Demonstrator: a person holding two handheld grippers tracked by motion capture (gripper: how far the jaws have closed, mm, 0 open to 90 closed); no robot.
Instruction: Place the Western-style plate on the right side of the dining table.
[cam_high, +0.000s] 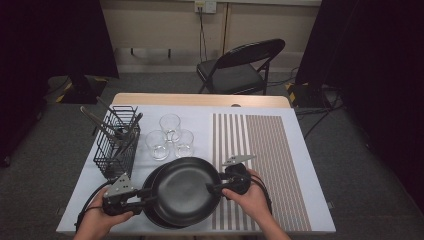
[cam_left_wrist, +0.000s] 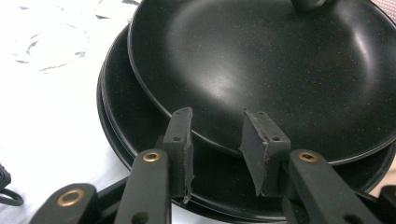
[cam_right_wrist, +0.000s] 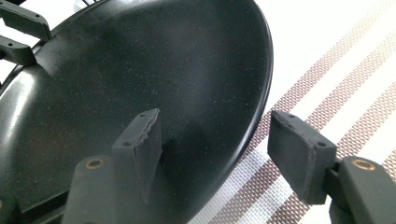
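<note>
Reaching in from 7 o'clock, our left claw (cam_high: 145, 196) sits at the near rim of the black plates; in the left gripper view its claw (cam_left_wrist: 223, 140) has one pad over the top plate (cam_left_wrist: 261, 70) and the other pad just at that plate's rim, above the lower plates (cam_left_wrist: 140, 130). We cannot tell whether the pads actually press on anything, so a grip here stays undecided.

Our right claw (cam_high: 214, 189) comes in from 4 o'clock. In the right gripper view this claw (cam_right_wrist: 224, 144) straddles the top plate's edge, one pad over the dark inner face and the other outside the rim above the striped placemat (cam_right_wrist: 327, 84). A clear gap shows between the outer pad and the rim, so this claw is released, with the plate between its pads but not clamped.

The top plate (cam_high: 186, 190) lies tilted on the stack, near the counter's (cam_high: 310, 200) front edge at about 6 o'clock. The placemat (cam_high: 260, 150) lies just beside the stack at 3 o'clock. Three clear glasses (cam_high: 170, 135) cluster at 12 o'clock from the plates, and a black wire basket (cam_high: 117, 145) with utensils stands at 10 o'clock. A folding chair (cam_high: 240, 67) stands beyond the counter's far edge.
</note>
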